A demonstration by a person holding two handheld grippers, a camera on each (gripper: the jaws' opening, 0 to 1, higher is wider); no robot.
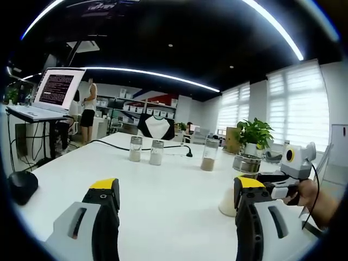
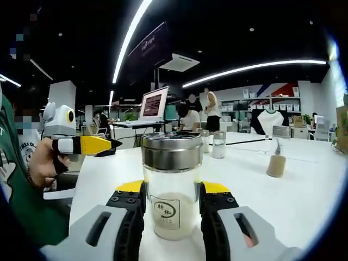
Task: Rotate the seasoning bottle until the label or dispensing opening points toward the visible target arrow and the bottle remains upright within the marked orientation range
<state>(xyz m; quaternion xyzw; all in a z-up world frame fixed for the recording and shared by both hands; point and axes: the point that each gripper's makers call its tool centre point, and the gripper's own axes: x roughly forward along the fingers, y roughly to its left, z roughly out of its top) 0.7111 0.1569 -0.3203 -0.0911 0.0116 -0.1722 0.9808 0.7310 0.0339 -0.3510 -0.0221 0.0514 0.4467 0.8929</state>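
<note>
between the jaws of our right gripper (image 2: pixel 172 202) stands the seasoning bottle (image 2: pixel 172 185), upright on the white table (image 2: pixel 304 201), label facing the camera, both pads touching its glass. our left gripper (image 1: pixel 176 198) hangs wide open, holding nothing, above the table.

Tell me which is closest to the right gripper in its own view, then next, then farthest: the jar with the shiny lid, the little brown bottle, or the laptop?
1. Jar with the shiny lid, between the right gripper's jaws.
2. Little brown bottle, out on the white table, right side.
3. Laptop, far behind, on a stand.
</note>
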